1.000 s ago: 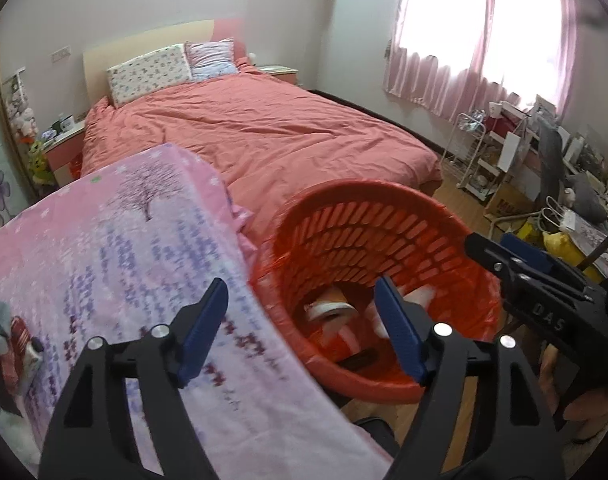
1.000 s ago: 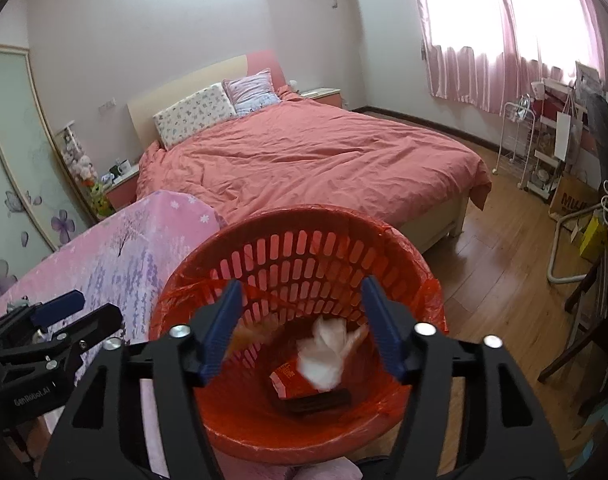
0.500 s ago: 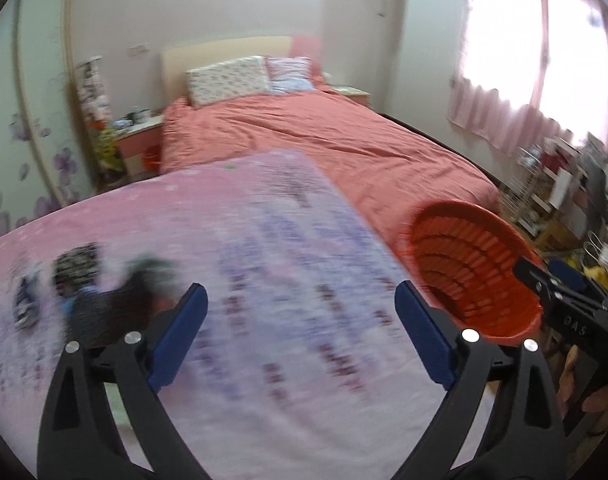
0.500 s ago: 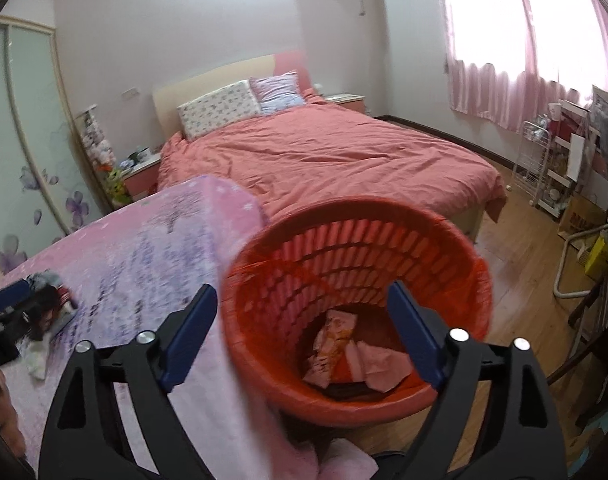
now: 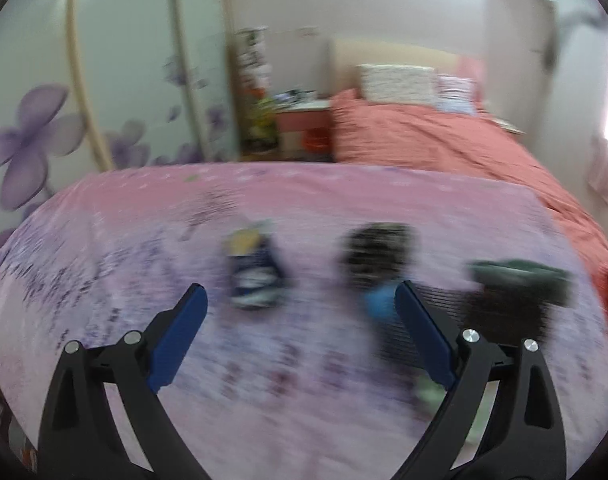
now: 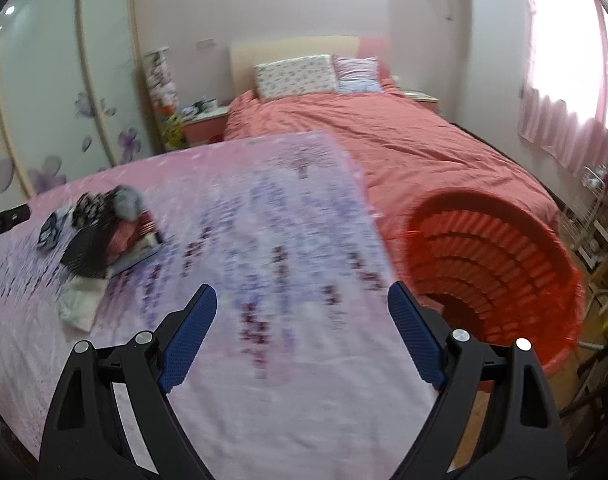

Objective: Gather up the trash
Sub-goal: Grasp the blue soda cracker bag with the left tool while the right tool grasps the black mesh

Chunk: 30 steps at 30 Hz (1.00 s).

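We saw the trash (image 6: pixel 100 236) as a small heap of mixed litter on the pink floral cloth (image 6: pixel 264 240) covering the table: a black-and-white patterned wrapper, a grey crumpled piece, something red and flat, a dark fan-shaped scrap, and a pale crumpled paper at the near end of the heap. It lay close to the table's left edge in the right wrist view, well apart from the red slatted basket (image 6: pixel 503 248), which stood off the table's right edge, between the table and the foot of the bed (image 6: pixel 403 140). How much the basket held we could not tell from that angle.

In the left wrist view the same litter was smeared by blur: a blue and yellow packet (image 5: pixel 252 272), a dark wrapper with a blue patch (image 5: pixel 377 256) and a dark green-topped piece (image 5: pixel 519 284), spread across the cloth's middle toward its right edge.

The left gripper (image 5: pixel 300 336) pointed down at the cloth, its jaws spread wide after just having been opening, with nothing between them; the litter lay beyond its blue pads (image 5: pixel 180 336). The right gripper (image 6: pixel 304 336) also tilted downward over the near part of the cloth, jaws likewise having just been opening, wide and empty, with the basket off to its right side.
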Each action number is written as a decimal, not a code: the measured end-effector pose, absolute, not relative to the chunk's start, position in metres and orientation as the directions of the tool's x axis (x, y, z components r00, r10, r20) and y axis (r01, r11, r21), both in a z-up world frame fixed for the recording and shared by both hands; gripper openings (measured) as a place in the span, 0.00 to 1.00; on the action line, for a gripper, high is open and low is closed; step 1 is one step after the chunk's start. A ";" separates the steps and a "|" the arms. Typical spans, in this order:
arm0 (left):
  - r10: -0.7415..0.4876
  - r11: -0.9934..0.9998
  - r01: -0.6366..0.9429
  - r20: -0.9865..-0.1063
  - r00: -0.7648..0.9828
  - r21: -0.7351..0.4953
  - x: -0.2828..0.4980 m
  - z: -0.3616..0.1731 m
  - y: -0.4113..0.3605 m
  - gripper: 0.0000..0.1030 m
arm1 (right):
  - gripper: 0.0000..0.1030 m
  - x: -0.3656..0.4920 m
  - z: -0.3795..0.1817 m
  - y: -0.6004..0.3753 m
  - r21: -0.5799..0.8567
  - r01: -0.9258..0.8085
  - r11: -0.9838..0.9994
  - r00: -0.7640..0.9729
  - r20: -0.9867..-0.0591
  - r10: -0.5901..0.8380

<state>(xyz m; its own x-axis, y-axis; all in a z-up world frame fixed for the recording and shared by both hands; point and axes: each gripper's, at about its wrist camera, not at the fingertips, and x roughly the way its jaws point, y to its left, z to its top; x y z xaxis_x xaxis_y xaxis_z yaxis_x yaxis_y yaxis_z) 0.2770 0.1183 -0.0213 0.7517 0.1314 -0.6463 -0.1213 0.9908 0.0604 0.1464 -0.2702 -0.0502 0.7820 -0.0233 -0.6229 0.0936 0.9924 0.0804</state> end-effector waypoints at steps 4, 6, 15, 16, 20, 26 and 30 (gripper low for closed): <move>0.160 0.983 -0.177 -0.698 0.698 0.048 0.313 -0.042 0.156 0.85 | 0.85 0.157 -0.054 -0.247 0.061 0.053 0.997 0.774 -0.633 -0.002; 0.156 0.983 -0.182 -0.708 0.689 0.040 0.328 -0.047 0.162 0.84 | 0.85 0.161 -0.056 -0.237 0.051 0.041 0.998 0.770 -0.638 0.001; 0.207 0.970 -0.230 -0.781 0.589 0.083 0.385 -0.079 0.175 0.61 | 0.84 0.173 -0.061 -0.217 0.053 0.012 0.999 0.756 -0.654 0.026; 0.190 0.970 -0.233 -0.795 0.577 0.063 0.387 -0.082 0.179 0.56 | 0.84 0.173 -0.061 -0.216 0.054 0.009 0.998 0.756 -0.654 0.029; 0.146 0.977 -0.210 -0.796 0.587 0.025 0.377 -0.087 0.184 0.49 | 0.83 0.168 -0.059 -0.208 0.081 -0.026 0.996 0.750 -0.657 0.072; 0.146 0.987 -0.142 -0.786 0.601 0.075 0.339 -0.089 0.181 0.48 | 0.72 0.154 -0.036 -0.180 0.146 -0.154 0.977 0.770 -0.603 0.211; 0.167 0.986 -0.106 -0.771 0.614 0.129 0.309 -0.090 0.170 0.48 | 0.64 0.157 -0.023 -0.147 0.159 -0.260 0.952 0.762 -0.572 0.304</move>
<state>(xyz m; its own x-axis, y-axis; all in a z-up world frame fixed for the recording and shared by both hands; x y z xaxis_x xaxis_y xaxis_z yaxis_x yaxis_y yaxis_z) 0.3086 0.1698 -0.0896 0.6143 0.1672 -0.7712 -0.1058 0.9859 0.1295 0.1566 -0.1470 -0.0228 0.7622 0.3038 -0.5716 -0.2601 0.9523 0.1594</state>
